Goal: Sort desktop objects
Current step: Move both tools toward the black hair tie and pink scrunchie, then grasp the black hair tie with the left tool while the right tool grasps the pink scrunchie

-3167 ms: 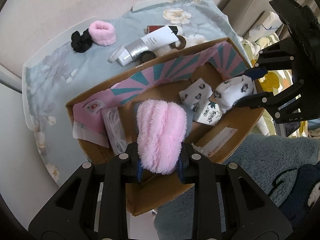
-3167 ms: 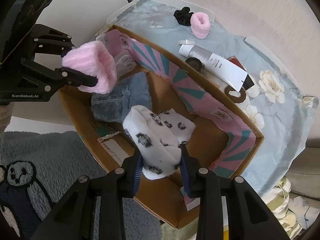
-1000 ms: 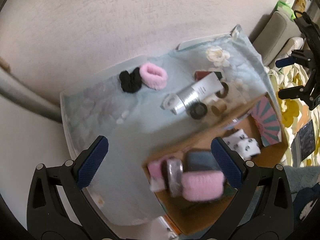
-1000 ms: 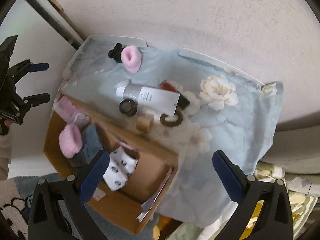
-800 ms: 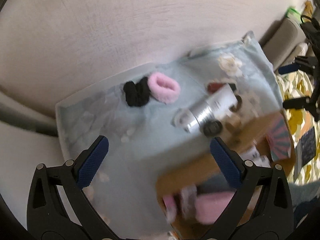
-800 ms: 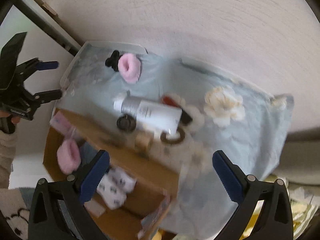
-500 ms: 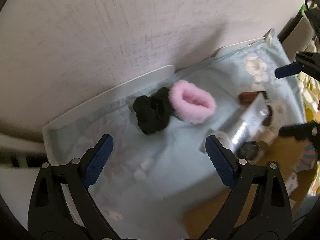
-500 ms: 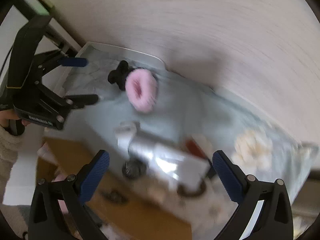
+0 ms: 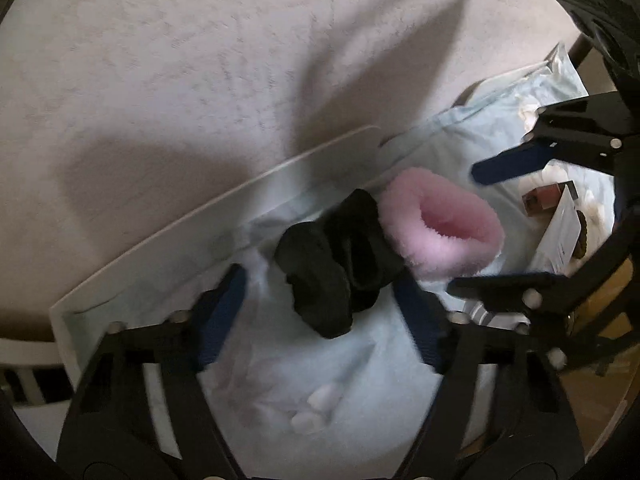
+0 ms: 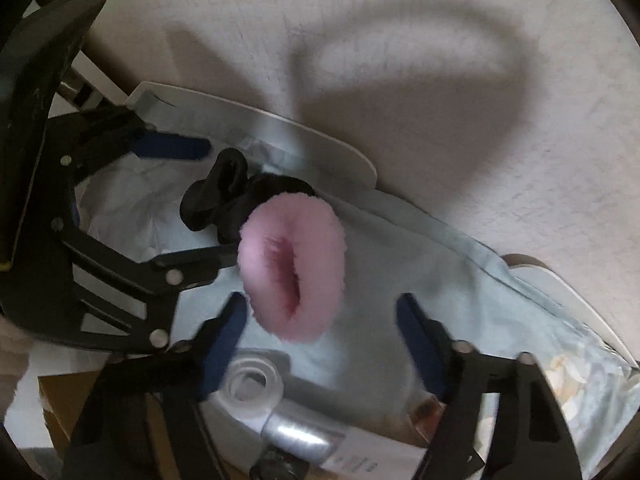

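Left wrist shows both spread grippers [image 9: 320, 304] [image 10: 320, 324] over pale-blue cloth [image 9: 360, 380] against textured beige wall [image 9: 180, 60]

Rough off-white wall [image 9: 200, 60] directly ahead of me, carrying soft looped shadows (side lighting). Pale blue floral cloth [image 10: 400, 248] covers white tabletop [image 9: 224, 208].

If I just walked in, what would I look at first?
Probably the fluffy pink scrunchie on the pale blue cloth, sitting between the open fingers of the right gripper. Touching it is a black scrunchie, which lies between the open fingers of the left gripper.
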A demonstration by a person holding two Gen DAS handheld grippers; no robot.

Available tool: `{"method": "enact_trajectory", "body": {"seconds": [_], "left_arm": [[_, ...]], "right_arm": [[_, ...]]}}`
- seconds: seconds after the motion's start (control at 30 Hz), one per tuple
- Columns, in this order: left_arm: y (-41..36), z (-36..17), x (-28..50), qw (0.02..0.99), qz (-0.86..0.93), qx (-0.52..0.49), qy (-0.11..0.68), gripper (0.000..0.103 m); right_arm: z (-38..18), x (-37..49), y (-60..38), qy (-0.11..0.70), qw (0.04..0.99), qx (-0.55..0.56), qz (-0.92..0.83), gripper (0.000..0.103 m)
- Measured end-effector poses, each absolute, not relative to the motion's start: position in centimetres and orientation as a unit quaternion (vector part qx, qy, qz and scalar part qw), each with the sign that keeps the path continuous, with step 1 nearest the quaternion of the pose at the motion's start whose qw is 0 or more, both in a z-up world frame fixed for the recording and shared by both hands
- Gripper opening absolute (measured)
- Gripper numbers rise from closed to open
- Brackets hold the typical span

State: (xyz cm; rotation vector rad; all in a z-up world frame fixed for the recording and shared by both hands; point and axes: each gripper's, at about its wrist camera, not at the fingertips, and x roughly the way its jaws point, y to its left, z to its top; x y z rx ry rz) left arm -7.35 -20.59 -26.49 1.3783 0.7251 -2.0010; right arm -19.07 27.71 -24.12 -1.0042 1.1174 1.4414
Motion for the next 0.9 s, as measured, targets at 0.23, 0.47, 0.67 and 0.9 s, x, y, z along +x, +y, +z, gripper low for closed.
{"method": "enact_trajectory", "body": {"seconds": [0.23,0.47,0.67,0.9], "left_arm": [[-20.8,-27.4,-7.3,0.287,-0.751,0.514,0.3,0.019],[-20.4,-25.6,-6.6,0.295,-0.753,0.505,0.301,0.016],[-18.9,-22.6,-6.0,0.303,-0.753,0.503,0.295,0.016],[-15.9,-17.4,-4.3,0.314,-0.752,0.5,0.294,0.016]], "right_arm": [[-24.1,-19.1,27.4,0.47,0.492,-0.408,0.608,0.024],[-22.6,-18.1,26.2,0.465,0.499,-0.404,0.61,0.022],[-20.0,-17.8,24.0,0.454,0.493,-0.412,0.617,0.022],[-15.3,-17.6,19.5,0.437,0.471,-0.43,0.634,0.022]]}}
